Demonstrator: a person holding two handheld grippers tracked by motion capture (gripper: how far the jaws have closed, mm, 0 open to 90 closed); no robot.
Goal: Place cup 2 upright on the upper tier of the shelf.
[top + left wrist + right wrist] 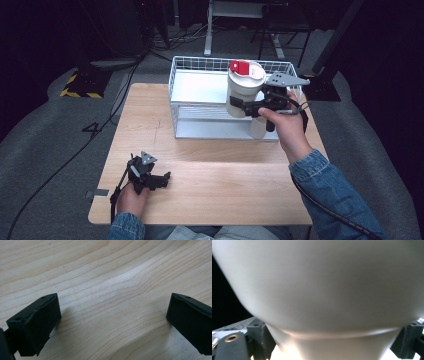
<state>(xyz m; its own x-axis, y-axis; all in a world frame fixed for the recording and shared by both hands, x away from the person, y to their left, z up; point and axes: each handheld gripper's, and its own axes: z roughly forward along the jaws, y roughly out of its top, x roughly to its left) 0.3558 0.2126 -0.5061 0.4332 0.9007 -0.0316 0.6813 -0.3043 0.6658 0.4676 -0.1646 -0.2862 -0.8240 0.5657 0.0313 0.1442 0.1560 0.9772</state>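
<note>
1. A pale wooden counter (210,165) stands on grey carpet in a dark room, with cables trailing across the floor.
2. A white wire basket (200,97) sits at the counter's far edge.
3. The right gripper (250,107) has its fingers (258,336) clamped on a white tumbler (243,90) with a red-tabbed lid, held upright above the basket.
4. The left gripper (159,181) rests on the counter's near left part; its fingers (37,322) are spread wide, holding nothing.

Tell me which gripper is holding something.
The right gripper, shut on the white tumbler above the wire basket; the left gripper rests open on the table.
</note>
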